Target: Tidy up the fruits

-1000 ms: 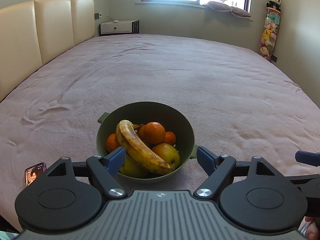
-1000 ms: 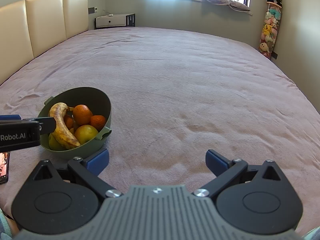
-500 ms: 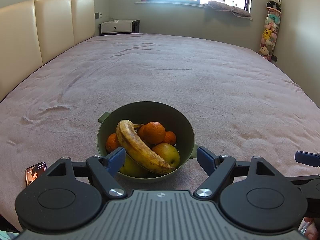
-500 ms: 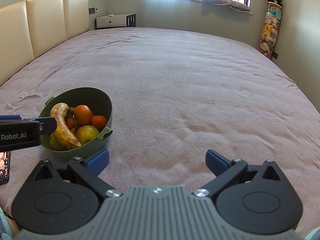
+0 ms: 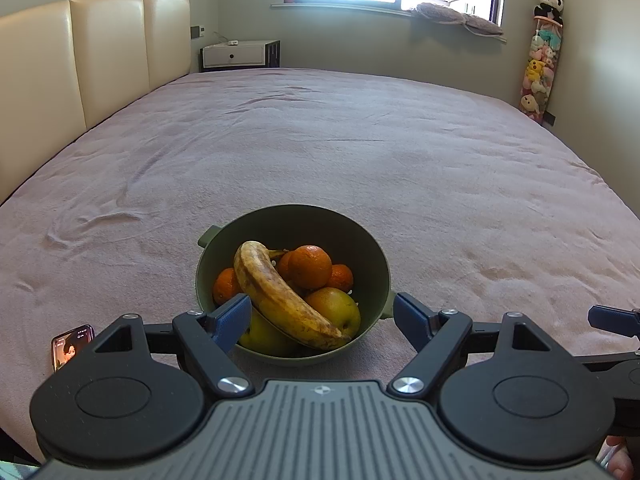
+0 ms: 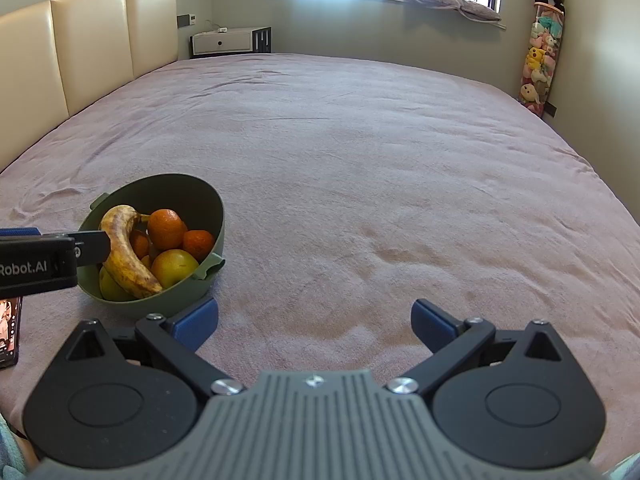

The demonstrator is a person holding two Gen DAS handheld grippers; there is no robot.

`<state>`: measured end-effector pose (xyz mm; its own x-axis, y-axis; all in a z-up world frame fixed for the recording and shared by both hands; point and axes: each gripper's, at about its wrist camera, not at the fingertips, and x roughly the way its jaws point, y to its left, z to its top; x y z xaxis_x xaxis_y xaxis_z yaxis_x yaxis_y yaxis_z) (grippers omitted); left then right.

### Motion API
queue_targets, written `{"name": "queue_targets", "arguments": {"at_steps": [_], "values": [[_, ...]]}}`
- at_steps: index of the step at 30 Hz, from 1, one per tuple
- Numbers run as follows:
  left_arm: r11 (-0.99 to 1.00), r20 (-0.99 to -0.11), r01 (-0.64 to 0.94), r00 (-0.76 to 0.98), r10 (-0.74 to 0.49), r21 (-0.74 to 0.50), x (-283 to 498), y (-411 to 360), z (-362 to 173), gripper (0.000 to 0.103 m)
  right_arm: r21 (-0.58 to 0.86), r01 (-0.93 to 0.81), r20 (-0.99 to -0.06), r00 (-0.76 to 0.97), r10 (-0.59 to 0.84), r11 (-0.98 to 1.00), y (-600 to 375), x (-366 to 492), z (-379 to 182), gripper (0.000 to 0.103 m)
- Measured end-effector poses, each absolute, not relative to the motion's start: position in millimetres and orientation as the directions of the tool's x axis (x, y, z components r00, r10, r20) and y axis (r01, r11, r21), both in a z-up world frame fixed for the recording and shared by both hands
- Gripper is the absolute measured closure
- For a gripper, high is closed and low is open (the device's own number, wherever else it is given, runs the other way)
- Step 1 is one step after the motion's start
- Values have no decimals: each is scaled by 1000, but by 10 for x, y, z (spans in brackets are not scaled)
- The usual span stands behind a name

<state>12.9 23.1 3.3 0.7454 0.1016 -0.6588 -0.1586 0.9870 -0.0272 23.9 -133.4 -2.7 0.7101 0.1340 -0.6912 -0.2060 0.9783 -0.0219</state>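
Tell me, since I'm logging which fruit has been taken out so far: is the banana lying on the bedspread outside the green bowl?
No, the banana lies inside the green bowl, resting across the oranges and apples.

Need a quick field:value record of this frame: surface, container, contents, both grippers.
surface: bed cover, pinkish
container: green bowl, resting on the cover
contents: banana on top, oranges, yellow-green apples
left gripper: jaws open, either side of the bowl's near rim, holding nothing
right gripper: jaws open over bare cover, right of the bowl
other: phone lying left of the bowl
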Motion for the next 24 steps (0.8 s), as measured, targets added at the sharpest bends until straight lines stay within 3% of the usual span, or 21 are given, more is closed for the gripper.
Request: {"name": "queue_targets", "arguments": {"at_steps": [24], "values": [[987,-658,-161,745,108,-21,124,224,42,8,-23,-212,-698,703,136,977,-1332,241,-65,4]]}}
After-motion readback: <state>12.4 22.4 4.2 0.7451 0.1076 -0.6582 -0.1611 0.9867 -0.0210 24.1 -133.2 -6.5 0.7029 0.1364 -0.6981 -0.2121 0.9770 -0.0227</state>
